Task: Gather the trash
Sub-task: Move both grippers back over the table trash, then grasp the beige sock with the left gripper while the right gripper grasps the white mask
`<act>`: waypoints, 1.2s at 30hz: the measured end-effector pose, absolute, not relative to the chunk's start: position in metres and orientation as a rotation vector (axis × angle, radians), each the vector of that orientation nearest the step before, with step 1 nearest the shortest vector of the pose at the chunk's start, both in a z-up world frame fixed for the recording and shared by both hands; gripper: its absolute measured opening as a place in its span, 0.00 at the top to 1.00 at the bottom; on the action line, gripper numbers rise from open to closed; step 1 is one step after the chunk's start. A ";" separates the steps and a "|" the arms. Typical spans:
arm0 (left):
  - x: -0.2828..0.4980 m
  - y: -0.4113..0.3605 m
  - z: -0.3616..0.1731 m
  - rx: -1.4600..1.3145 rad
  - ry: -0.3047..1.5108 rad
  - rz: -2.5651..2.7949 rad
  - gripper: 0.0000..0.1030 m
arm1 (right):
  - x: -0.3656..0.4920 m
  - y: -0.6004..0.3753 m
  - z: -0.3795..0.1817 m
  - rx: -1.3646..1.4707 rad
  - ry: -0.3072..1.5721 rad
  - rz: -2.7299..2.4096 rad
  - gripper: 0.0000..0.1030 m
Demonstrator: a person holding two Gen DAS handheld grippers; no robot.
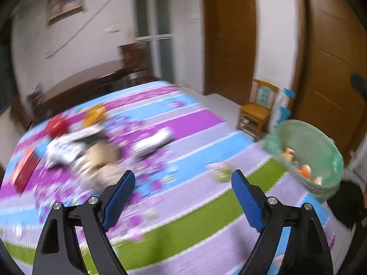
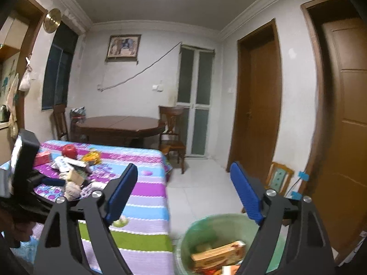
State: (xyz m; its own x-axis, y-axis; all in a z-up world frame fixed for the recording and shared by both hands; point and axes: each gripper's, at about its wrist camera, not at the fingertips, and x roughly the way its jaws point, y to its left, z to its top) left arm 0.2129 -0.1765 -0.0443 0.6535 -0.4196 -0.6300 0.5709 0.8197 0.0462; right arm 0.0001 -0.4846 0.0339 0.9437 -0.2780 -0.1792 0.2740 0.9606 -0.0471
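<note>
The left gripper (image 1: 182, 178) hangs wide open and empty over the striped cloth (image 1: 195, 119) of the table, its view blurred. The right gripper (image 2: 183, 176) is likewise spread wide, gripping nothing, above the green bin (image 2: 190, 231) that stands on the floor just beside the table's near right edge. In the bin lies an orange box (image 2: 218, 254) with other scraps. A trash pile (image 2: 71, 174) sits at the table's far left corner: a red round thing (image 2: 69, 150), a yellow wrapper (image 2: 93, 156), white packets.
</note>
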 end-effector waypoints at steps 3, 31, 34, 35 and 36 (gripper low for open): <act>0.239 -0.135 -0.051 0.118 0.719 -0.456 0.15 | 0.026 -0.471 0.022 -0.013 0.251 -0.218 0.14; 0.222 -0.049 -0.066 -0.040 0.873 -0.382 0.72 | 0.189 -0.409 -0.038 -0.172 0.705 0.370 0.14; 0.215 -0.029 -0.063 -0.042 0.863 -0.363 0.72 | 0.219 -0.392 -0.042 -0.274 0.746 0.472 0.14; 0.212 -0.021 -0.061 -0.049 0.864 -0.361 0.72 | 0.230 -0.386 -0.045 -0.332 0.758 0.496 0.14; 0.210 -0.014 -0.061 -0.058 0.868 -0.359 0.72 | 0.239 -0.381 -0.048 -0.374 0.770 0.513 0.14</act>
